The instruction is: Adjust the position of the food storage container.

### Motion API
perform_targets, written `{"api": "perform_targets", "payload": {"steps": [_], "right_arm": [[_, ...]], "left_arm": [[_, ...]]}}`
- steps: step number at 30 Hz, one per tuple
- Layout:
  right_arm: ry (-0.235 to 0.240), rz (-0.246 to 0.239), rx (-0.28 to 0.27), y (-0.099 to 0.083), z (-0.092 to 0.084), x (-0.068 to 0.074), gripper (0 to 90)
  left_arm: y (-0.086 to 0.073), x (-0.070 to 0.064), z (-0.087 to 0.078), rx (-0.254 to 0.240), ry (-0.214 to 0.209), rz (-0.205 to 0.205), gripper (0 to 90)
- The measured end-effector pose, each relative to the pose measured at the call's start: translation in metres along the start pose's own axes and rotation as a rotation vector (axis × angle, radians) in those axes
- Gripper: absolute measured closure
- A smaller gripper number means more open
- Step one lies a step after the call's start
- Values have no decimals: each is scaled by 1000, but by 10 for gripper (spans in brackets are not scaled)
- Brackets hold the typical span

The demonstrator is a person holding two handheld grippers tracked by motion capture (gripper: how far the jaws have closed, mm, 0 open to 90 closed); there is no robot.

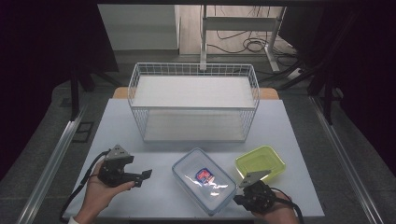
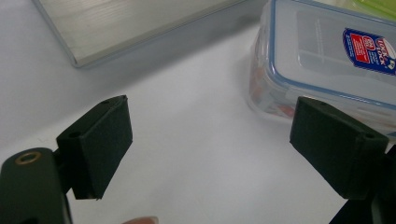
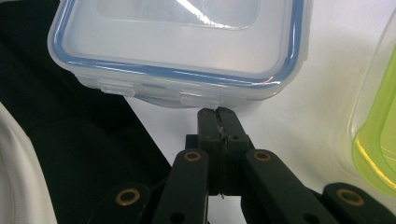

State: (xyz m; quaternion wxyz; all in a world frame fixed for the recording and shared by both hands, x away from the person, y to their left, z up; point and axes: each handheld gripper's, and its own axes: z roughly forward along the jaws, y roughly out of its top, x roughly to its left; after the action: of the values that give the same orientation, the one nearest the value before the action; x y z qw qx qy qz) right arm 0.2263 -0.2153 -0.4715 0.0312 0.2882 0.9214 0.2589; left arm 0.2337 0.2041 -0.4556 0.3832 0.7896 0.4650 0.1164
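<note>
A clear lidded food box [image 1: 204, 179] with a blue seal and a red-blue label lies on the white table at the front centre. My left gripper [image 1: 143, 178] is held to its left, open, with nothing between the jaws. In the left gripper view, the gripper [image 2: 210, 135] has its pads spread wide and the box [image 2: 327, 56] is ahead to the right. My right gripper [image 1: 237, 199] sits at the box's near right corner. In the right gripper view, that gripper [image 3: 218, 114] is shut and empty, its tips just short of the latch side of the box [image 3: 177, 56].
A yellow-green open tub [image 1: 260, 163] stands right of the box, close to my right gripper, and the tub [image 3: 378, 140] also shows at the right edge of the right gripper view. A white wire basket [image 1: 194, 100] occupies the back of the table. The table's front edge is near both hands.
</note>
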Motion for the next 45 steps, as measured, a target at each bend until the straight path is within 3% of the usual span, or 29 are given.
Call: {"api": "perform_targets", "payload": {"steps": [45], "right_arm": [[-65, 52, -37, 64, 38, -13, 890]], "left_arm": [[0, 4, 1, 7, 14, 8, 128]]}}
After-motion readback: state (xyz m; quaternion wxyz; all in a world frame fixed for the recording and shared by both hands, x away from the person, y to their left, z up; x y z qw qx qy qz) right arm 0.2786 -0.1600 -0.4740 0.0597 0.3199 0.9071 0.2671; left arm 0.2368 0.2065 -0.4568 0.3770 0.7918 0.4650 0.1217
